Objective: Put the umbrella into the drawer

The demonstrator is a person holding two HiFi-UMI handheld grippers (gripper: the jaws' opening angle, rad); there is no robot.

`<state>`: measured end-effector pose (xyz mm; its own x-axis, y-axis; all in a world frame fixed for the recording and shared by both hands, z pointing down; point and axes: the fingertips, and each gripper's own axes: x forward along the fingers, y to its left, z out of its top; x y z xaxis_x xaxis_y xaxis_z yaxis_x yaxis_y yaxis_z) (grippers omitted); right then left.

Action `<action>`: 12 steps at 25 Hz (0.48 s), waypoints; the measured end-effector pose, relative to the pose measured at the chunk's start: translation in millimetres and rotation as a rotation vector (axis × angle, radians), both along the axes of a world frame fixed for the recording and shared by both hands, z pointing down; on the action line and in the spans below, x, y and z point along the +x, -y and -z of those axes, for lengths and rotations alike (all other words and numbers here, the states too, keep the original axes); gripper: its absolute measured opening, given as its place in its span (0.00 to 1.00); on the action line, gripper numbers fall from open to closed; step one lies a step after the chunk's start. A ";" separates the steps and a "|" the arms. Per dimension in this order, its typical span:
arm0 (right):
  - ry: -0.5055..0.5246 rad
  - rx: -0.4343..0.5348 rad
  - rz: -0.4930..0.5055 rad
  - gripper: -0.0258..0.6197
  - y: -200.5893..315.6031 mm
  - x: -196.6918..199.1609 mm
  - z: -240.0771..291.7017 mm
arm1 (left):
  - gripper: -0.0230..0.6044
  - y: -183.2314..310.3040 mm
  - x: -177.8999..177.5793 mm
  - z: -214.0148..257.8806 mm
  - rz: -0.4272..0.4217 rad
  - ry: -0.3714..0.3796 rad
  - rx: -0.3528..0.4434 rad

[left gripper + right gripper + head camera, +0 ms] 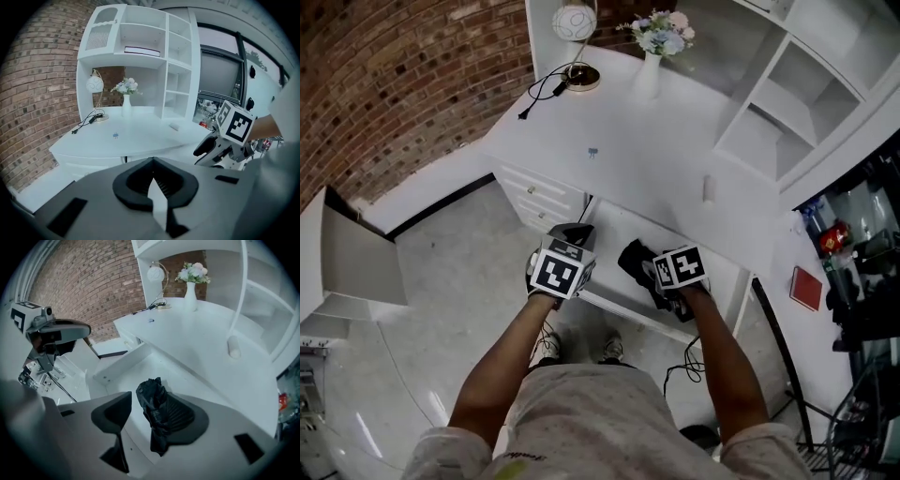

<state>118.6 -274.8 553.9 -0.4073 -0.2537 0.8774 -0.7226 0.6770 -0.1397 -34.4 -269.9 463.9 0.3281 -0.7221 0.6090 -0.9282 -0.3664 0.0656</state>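
Step in hand, by judgement: the release at the end of placement. The right hand-held gripper (pixel 140 404) points steeply down over the open drawer (pixel 154 364) below the white tabletop (pixel 197 333). Its jaws stand wide apart. The folded black umbrella (pixel 157 427) shows in the gap between them. White drawer floor is visible between the umbrella and the left-side jaw, so that jaw is clear of it and nothing clamps it. The umbrella overlaps the ribbed pad of the other jaw, and the right gripper view does not settle whether it touches that pad or only lies below it. It appears to rest inside the drawer, near the front, with its length running into the drawer. The head view shows a dark shape in the drawer just beside this gripper, which agrees with that reading. The left hand-held gripper (pixel 152 161) is held off to the side, level with the tabletop edge, with its jaw tips together and nothing between them. Next move, by judgement: lift the right gripper straight clear without dragging the fabric, and confirm that the umbrella lies wholly within the drawer walls. The drawer stands pulled out. Shutting it, if wanted, would fall to the free left gripper pushing on its front.
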 end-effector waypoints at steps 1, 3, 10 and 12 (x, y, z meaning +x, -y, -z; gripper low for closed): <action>0.009 0.021 -0.017 0.40 2.0 -0.3 5.8 | 0.03 1.5 -1.5 1.6 -0.005 0.000 0.006; 0.042 0.054 -0.061 0.39 6.1 -0.5 18.0 | 0.03 4.0 -5.9 7.0 0.004 -0.018 0.020; 0.172 0.170 -0.175 0.34 16.0 -12.0 66.9 | 0.03 9.6 -17.4 29.3 -0.012 -0.021 0.086; 0.196 0.208 -0.185 0.31 15.8 -17.5 81.0 | 0.03 10.3 -19.7 32.8 -0.013 -0.029 0.093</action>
